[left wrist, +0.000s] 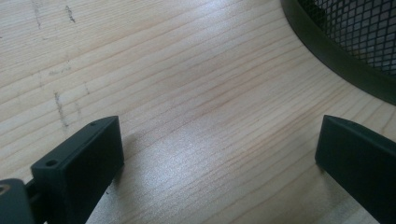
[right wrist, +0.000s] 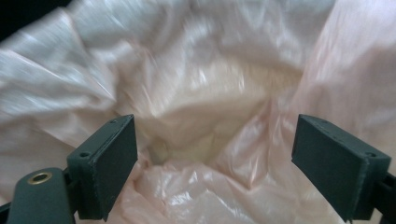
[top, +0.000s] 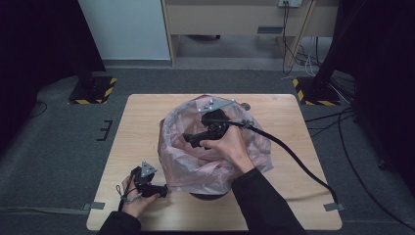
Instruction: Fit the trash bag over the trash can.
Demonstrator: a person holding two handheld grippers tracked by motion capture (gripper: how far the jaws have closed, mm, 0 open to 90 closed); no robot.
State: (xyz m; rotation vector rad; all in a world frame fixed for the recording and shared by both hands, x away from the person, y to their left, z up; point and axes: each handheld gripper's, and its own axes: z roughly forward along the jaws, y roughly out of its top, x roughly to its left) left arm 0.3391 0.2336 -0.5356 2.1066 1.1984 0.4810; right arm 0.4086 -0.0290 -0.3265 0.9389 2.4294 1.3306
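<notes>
Lining a black mesh bin (left wrist: pixel 355 42) with a pink plastic bag (top: pixel 195 161), by the look of it. Sits mid-worktop (top: pixel 147 112), toward the near edge, the bag ballooning up and spilling over the rim on all sides so the bin itself stays mostly hidden from above; just a dark sliver of base at the near side.

Right gripper (top: pixel 188 139) held over the bag's open mouth, pointing leftward and down into it. Fingers (right wrist: pixel 105 163) spread wide, clamped on nothing; loose pink film (right wrist: pixel 210 116) straight ahead and below, hollowing toward the bottom. Blurred, so hard to say whether the fingers touch the plastic.

Left gripper (top: pixel 164 190) low at the near-left of the bin, just beside the draped bag. Fingers (left wrist: pixel 81 163) also wide apart, empty, over bare wood, with the bin's rim and mesh up and to the right in the left gripper view — near, not touching.

Key relation: bag interior lies directly along the right gripper's axis, downward; bin wall lies off to the right of the left gripper's axis. Right clearly better placed for pushing the liner down; left better placed for pinching the overhang at the rim or steadying the bin, probably after a slight swing toward it.
</notes>
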